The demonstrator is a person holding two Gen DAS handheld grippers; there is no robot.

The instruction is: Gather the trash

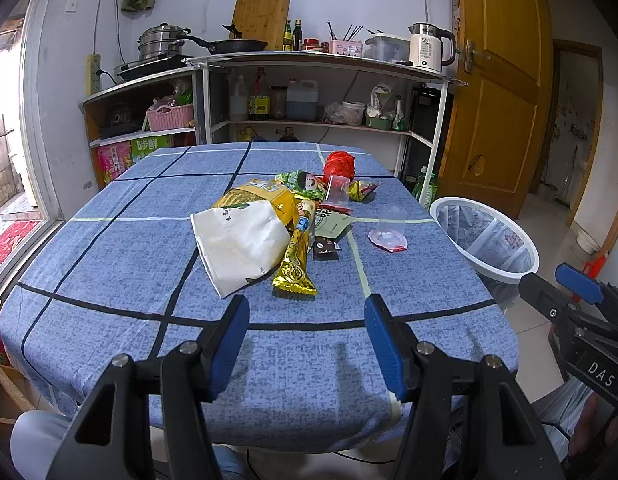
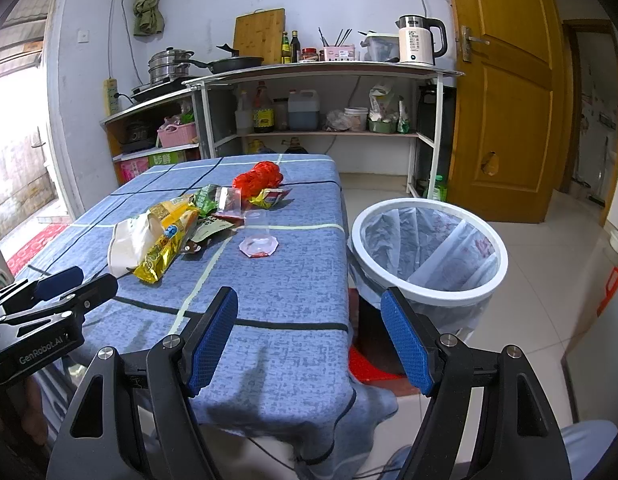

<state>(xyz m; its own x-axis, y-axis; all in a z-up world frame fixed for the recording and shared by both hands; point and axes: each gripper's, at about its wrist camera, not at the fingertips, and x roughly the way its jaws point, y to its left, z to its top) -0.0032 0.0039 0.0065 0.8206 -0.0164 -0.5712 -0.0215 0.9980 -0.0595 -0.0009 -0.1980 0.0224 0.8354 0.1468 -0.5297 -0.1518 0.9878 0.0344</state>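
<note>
Blue-clothed table (image 1: 109, 264), wrapper pile (image 1: 277, 220) beyond open left tongs (image 1: 307, 340)

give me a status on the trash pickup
Left gripper open, empty. Right gripper open, empty. Wrappers piled on table, bin beside it. Nothing blocking.

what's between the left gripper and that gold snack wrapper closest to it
Nothing but bare blue tablecloth. In the left wrist view the open left gripper hangs short of the gold wrapper, with no other trash between.
</note>
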